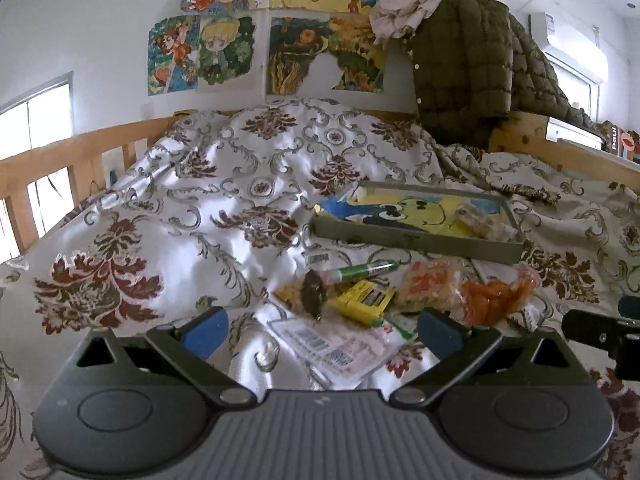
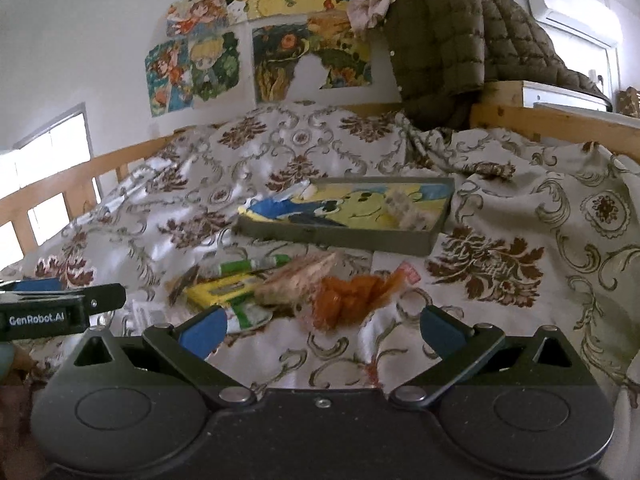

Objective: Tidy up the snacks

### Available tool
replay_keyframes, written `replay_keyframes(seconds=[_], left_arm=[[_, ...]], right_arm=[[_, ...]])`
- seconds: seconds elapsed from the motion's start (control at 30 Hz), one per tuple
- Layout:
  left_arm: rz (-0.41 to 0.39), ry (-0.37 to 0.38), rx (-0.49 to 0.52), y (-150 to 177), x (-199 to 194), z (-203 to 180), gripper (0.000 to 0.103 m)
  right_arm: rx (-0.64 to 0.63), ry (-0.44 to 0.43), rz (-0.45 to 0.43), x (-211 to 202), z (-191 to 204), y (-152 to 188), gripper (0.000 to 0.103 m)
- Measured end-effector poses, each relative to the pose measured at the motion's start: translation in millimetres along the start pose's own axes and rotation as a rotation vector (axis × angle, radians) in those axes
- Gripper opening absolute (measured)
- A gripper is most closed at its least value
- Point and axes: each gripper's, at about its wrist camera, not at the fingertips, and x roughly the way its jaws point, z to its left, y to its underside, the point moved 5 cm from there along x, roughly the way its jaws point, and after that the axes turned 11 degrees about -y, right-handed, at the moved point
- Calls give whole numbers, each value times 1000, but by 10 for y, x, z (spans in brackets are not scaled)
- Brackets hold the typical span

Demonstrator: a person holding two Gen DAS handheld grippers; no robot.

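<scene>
Both our claws, the left claw (image 1: 320,334) and the right claw (image 2: 320,330), hang wide and empty over the bed (image 1: 168,208), near a loose heap of snacks (image 2: 304,288). The grey tray (image 2: 336,236) (one packet already inside) lies just beyond. We judge the step to be picking; next, closing on the orange packet (image 2: 352,296).
</scene>
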Motion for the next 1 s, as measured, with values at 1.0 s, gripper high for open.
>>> replay_keyframes(seconds=[1.0], left_arm=[[9, -8, 52, 68, 122, -220, 103]], right_arm=[[72, -56, 44, 225, -139, -4, 102]])
